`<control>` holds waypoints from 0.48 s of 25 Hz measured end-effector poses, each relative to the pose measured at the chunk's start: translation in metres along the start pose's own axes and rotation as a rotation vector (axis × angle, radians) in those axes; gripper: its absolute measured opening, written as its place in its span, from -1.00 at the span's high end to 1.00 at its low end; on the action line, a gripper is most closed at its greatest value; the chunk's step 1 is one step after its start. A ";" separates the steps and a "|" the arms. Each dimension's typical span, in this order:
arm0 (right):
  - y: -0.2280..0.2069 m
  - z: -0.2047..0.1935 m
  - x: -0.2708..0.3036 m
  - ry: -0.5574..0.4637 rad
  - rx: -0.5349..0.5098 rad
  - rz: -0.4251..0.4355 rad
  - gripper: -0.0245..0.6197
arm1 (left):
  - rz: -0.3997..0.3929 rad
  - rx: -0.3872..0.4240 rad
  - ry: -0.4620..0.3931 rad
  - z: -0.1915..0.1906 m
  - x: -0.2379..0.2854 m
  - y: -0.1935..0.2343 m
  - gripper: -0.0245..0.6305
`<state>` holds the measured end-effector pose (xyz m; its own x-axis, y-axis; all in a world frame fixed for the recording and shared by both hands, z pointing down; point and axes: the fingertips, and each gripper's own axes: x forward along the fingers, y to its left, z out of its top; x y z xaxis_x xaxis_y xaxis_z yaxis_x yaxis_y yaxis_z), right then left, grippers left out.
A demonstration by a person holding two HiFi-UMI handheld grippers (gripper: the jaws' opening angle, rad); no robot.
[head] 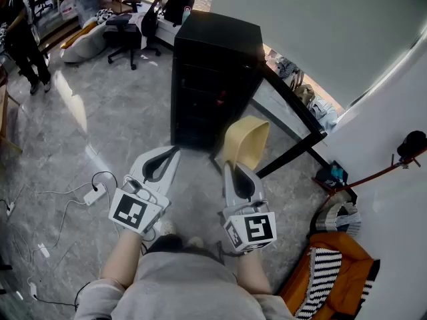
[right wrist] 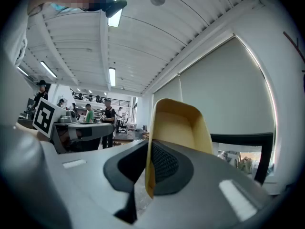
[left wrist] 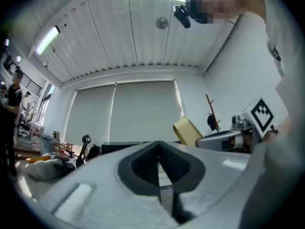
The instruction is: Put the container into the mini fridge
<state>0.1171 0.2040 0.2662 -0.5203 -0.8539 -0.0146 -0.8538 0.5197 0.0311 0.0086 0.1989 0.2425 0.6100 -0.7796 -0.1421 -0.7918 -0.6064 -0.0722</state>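
Note:
The black mini fridge [head: 215,59] stands on the floor ahead with its dark front toward me. Shelves show faintly in it, and I cannot tell whether its door is open. My right gripper [head: 229,167] is shut on the wall of a pale yellow container [head: 245,142], held tilted just short of the fridge's lower right corner. In the right gripper view the container [right wrist: 180,128] stands up between that gripper's [right wrist: 147,149] jaws. My left gripper [head: 172,154] hangs beside it, shut and empty. The left gripper view shows its own closed jaws [left wrist: 159,149], the container [left wrist: 187,131] and the fridge top [left wrist: 119,148].
A black-framed glass table [head: 297,115] runs right of the fridge. A power strip with cables [head: 93,195] lies on the floor at left. An orange striped bag [head: 333,272] sits at the right. An office chair [head: 127,35] and a standing person [head: 23,39] are farther back.

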 end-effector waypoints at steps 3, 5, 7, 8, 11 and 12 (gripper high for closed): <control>0.002 0.000 0.002 -0.002 -0.001 0.001 0.88 | 0.000 0.000 -0.001 -0.001 -0.001 0.002 0.92; 0.003 0.000 0.004 -0.003 -0.001 -0.001 0.88 | -0.001 0.000 0.000 -0.001 -0.002 0.003 0.92; 0.004 0.000 0.005 -0.004 -0.001 -0.002 0.88 | -0.003 0.000 0.002 -0.002 -0.002 0.004 0.92; 0.004 0.000 0.006 -0.004 -0.001 -0.003 0.88 | -0.002 0.002 0.007 -0.003 -0.002 0.005 0.92; 0.003 0.000 0.011 -0.004 -0.001 -0.004 0.88 | 0.005 0.006 0.029 -0.006 0.000 0.013 0.92; 0.003 -0.001 0.014 -0.003 0.001 -0.004 0.88 | 0.002 0.001 0.019 -0.005 0.001 0.015 0.92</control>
<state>0.1073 0.1941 0.2666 -0.5172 -0.8557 -0.0180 -0.8557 0.5166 0.0303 -0.0021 0.1880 0.2465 0.6091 -0.7835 -0.1231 -0.7929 -0.6050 -0.0727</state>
